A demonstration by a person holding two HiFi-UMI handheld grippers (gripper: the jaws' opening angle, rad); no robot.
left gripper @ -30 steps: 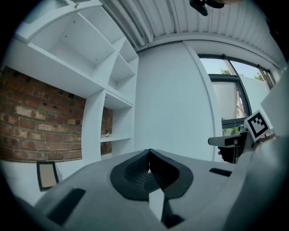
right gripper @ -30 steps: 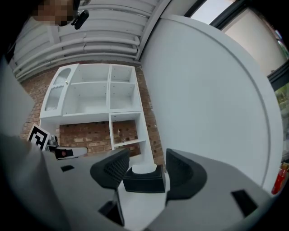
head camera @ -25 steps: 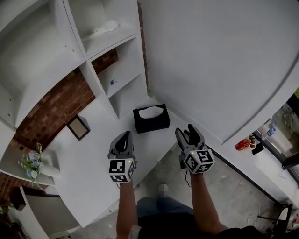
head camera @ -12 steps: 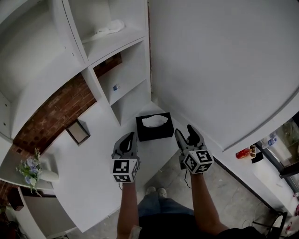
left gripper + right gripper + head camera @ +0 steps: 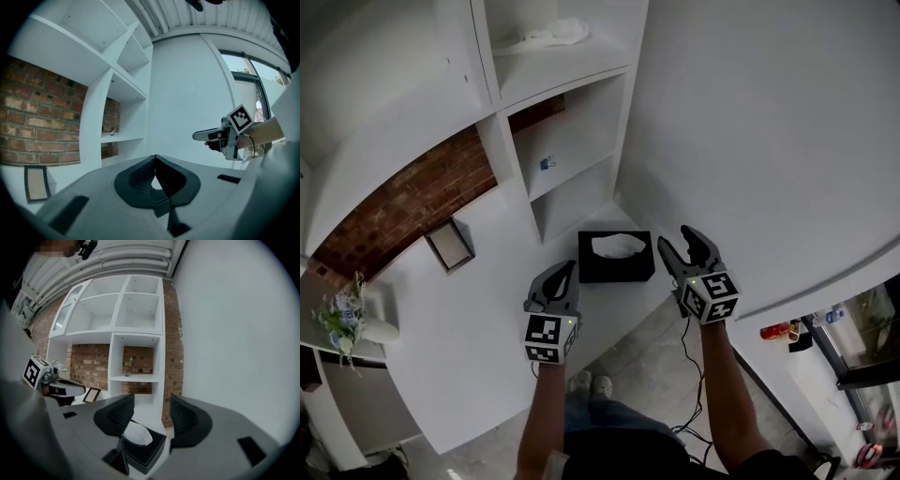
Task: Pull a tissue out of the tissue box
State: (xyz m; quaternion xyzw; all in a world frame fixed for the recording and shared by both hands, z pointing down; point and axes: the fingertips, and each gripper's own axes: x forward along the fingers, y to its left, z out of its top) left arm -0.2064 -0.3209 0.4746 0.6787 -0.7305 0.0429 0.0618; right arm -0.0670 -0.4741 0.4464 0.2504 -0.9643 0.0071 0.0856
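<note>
Black tissue box [image 5: 617, 256] on white counter [image 5: 478, 309], in corner by foot of white shelving [image 5: 567, 141]; white tissue [image 5: 617, 246] bunched in top opening, not yet pulled out; right gripper [image 5: 678, 240] held just beside box's right side, jaws wide apart, nothing gripped; in right gripper view, box lies beyond gap between jaws, untouched; left gripper [image 5: 571, 268] near box's front left corner, jaws pressed together at tips, empty; picture frame [image 5: 450, 244] further left on counter; flowers [image 5: 342, 314] at far left
</note>
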